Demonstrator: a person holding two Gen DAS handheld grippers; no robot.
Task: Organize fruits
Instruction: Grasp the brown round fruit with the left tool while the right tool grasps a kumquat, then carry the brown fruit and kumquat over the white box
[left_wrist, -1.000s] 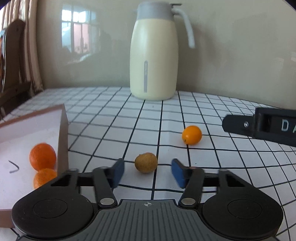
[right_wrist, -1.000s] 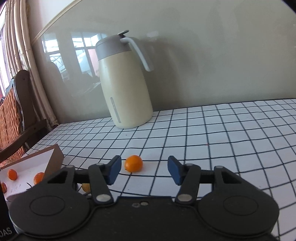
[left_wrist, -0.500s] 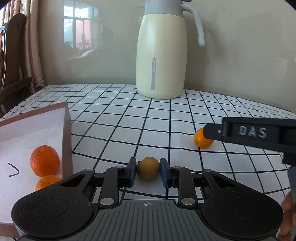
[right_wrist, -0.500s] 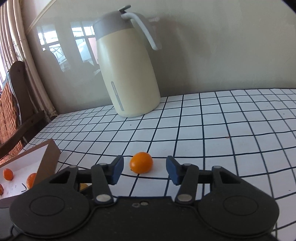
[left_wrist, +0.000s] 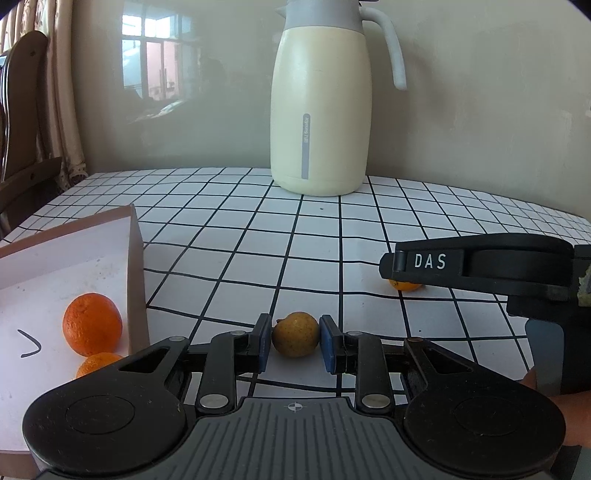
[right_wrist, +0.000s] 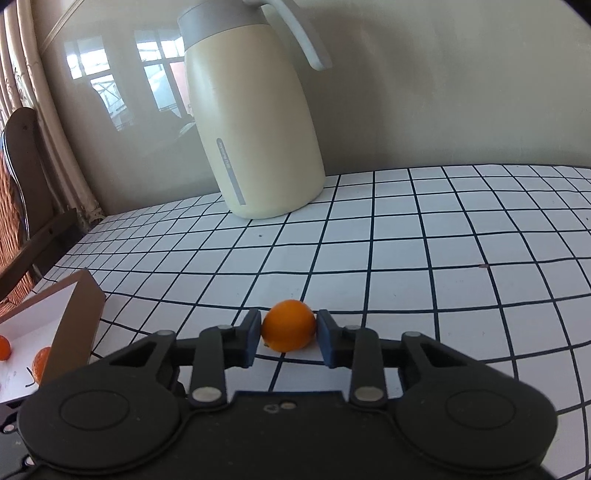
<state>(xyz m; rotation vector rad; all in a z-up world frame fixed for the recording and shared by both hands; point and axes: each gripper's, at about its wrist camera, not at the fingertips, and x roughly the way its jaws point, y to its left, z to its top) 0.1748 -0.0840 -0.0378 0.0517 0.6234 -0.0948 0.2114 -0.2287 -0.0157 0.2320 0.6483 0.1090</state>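
Jug (left_wrist: 319, 107) at table (left_wrist: 258, 236) back; box (left_wrist: 74, 266) left holding two oranges (left_wrist: 92, 323); two fruits right of it.

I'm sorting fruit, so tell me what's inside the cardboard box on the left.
Inside the box: a larger orange, a smaller orange partly hidden by the left gripper, and a pen mark. The rest is out of frame.

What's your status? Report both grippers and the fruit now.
Left gripper shut on brown fruit. Right gripper shut on small orange. Box at left holds two oranges. Nothing in the way.
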